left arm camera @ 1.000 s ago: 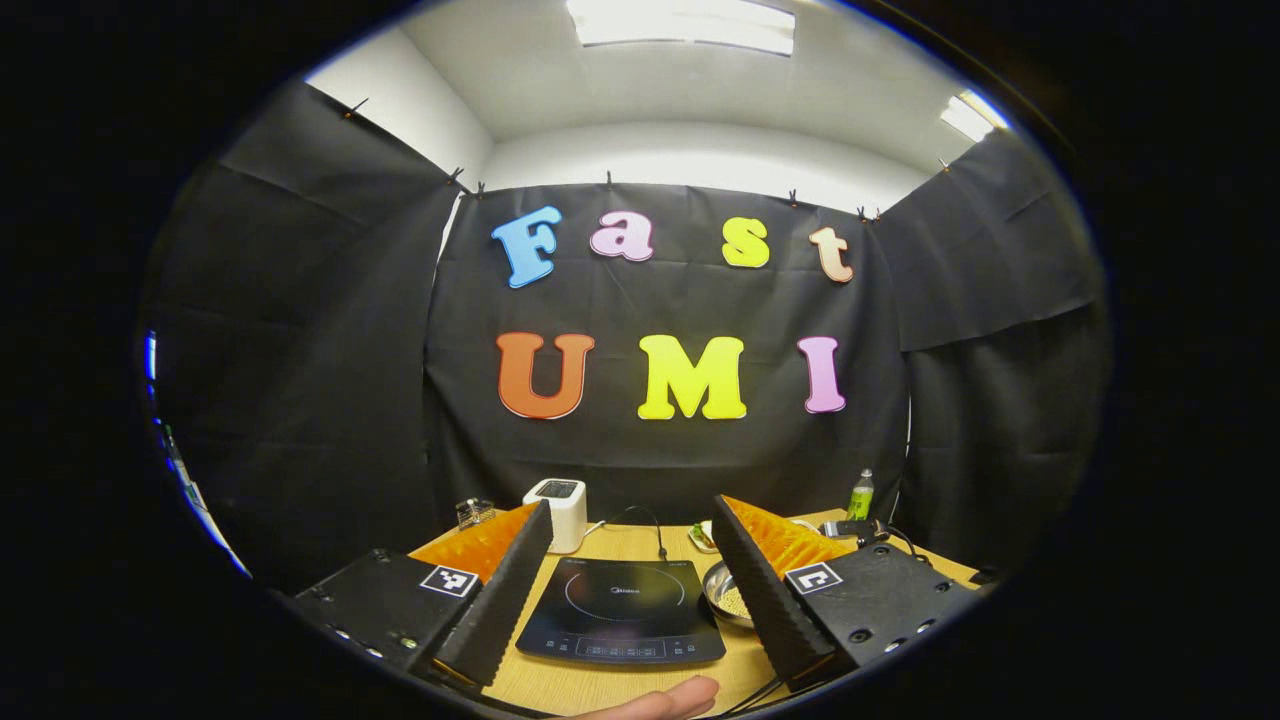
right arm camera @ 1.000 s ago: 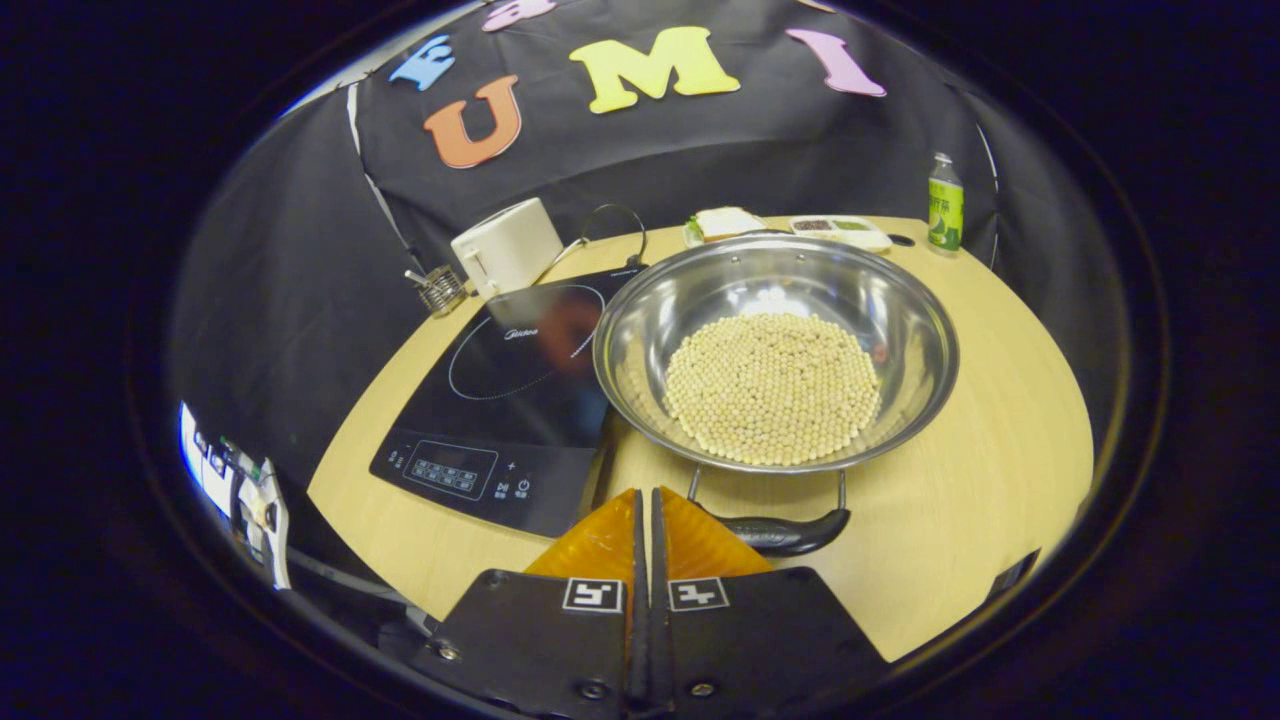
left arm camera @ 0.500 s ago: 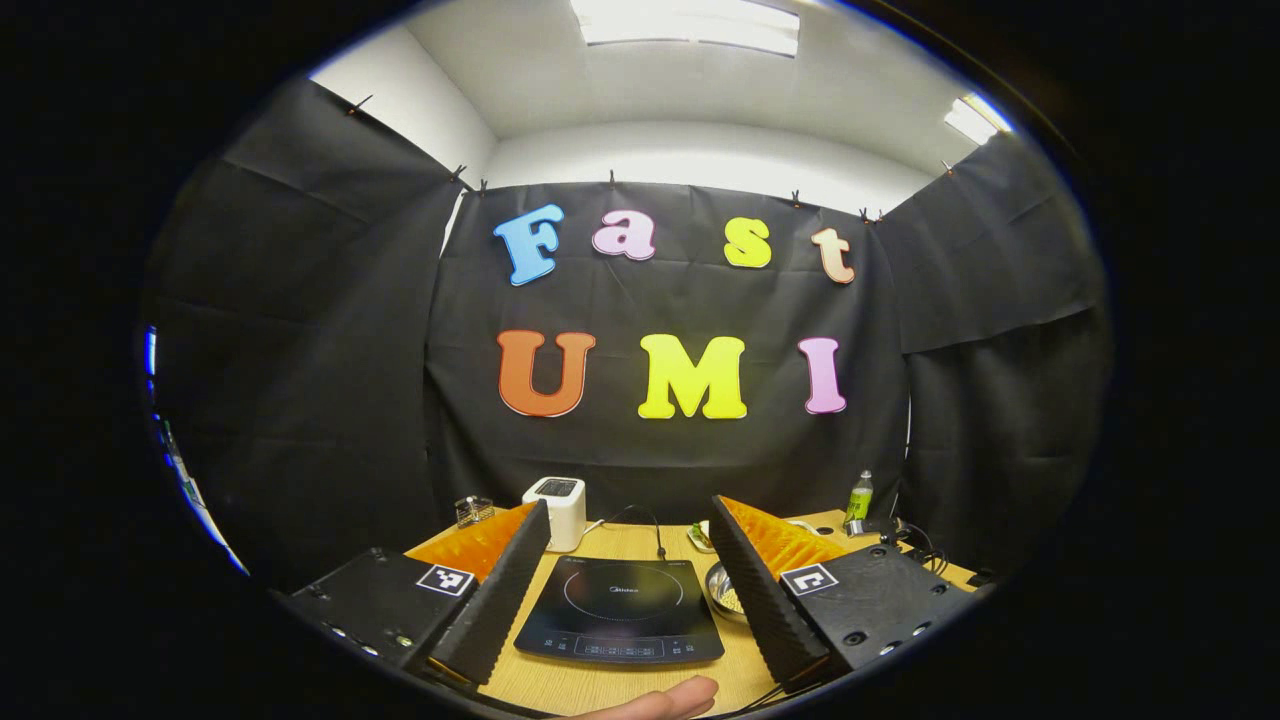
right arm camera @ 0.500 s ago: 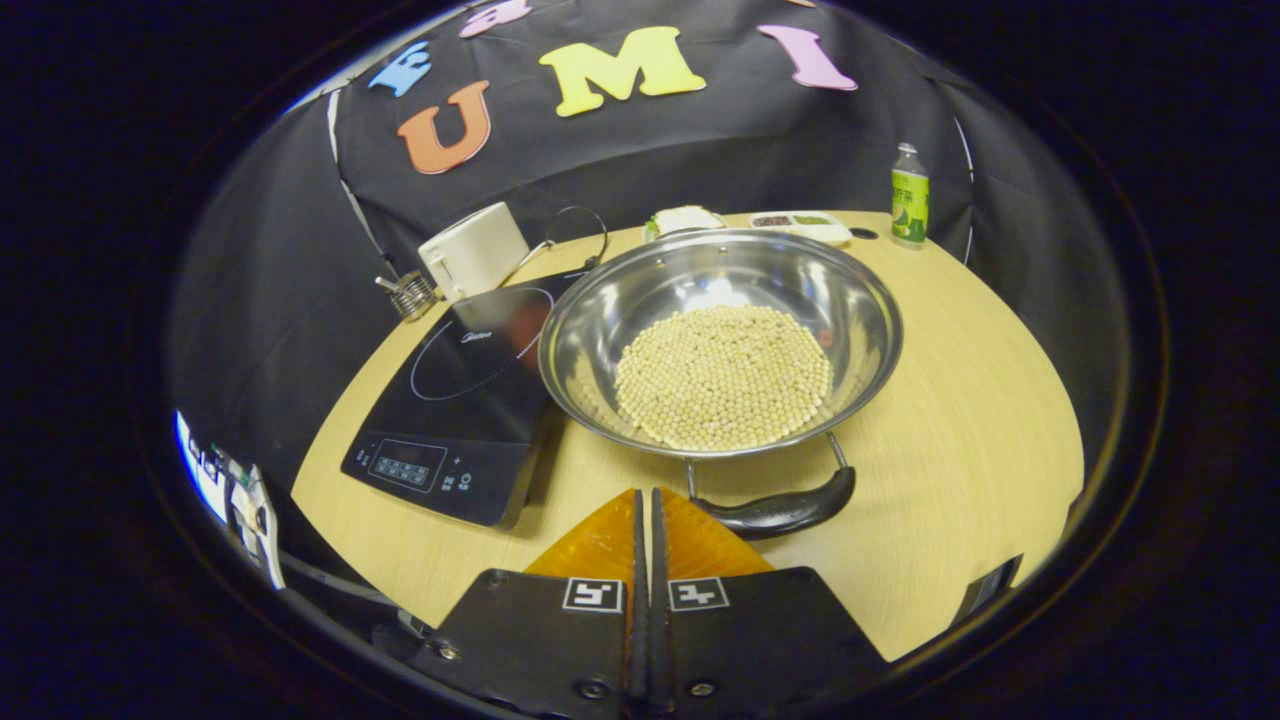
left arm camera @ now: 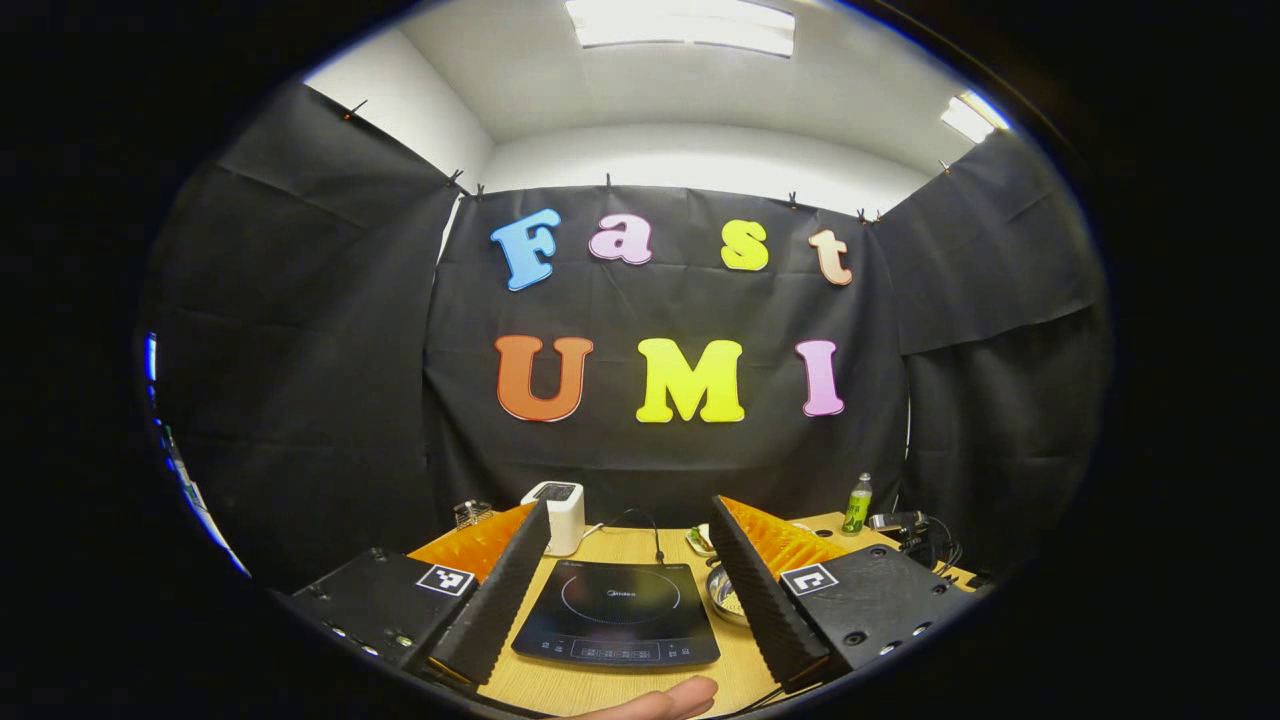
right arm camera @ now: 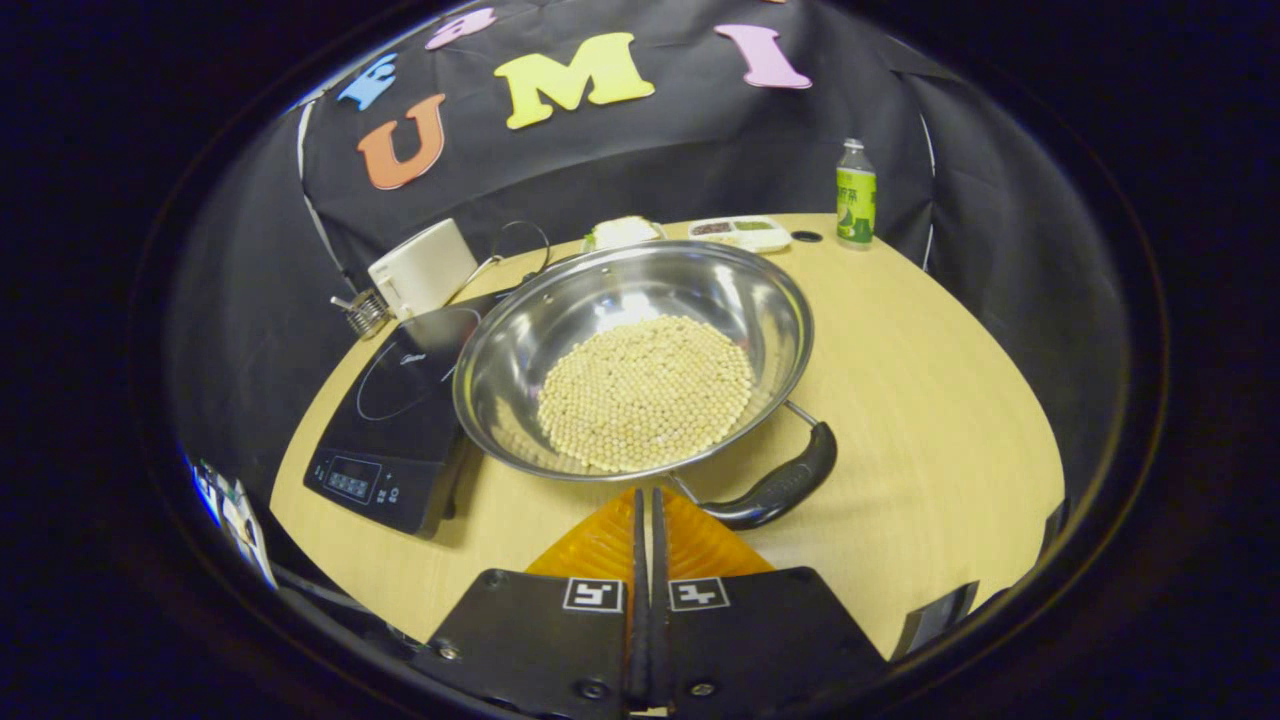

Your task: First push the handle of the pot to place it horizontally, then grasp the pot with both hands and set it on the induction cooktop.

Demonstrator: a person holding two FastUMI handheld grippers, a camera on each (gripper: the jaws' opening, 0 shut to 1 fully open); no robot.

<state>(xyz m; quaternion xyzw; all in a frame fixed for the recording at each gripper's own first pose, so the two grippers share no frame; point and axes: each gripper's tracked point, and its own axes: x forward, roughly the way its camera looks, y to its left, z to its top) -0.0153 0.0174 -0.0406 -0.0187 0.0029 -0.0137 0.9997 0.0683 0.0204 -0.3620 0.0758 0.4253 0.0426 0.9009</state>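
Pushing with your right gripper (right arm camera: pixel 645 510), fingers pressed together with nothing between them, you have swung the pot (right arm camera: pixel 632 360) round: a second ago its black handle (right arm camera: pixel 778 488) lay straight across just ahead of your tips, and now it angles off toward 4 o'clock from the rim, with the near end of the handle touching or nearly touching your right fingertip. The pot has also slid toward 10 o'clock, so its rim now overlaps the edge of the induction cooktop (right arm camera: pixel 385 420). By my reading the handle push is under way, not finished; both-handed lifting comes after.

Your left gripper (left arm camera: pixel 625 560) hangs back with fingers wide apart, framing the induction cooktop between them, the pot's rim peeking at 3 o'clock beside the right finger. It has barely shifted.

Beans fill the pot's bottom. The table (right arm camera: pixel 930 400) is pale wood, smooth, so the pot will likely slide easily. At 12 o'clock sit a white appliance (right arm camera: pixel 420 268), small dishes (right arm camera: pixel 738 232) and a green bottle (right arm camera: pixel 856 192) against black cloth walls.
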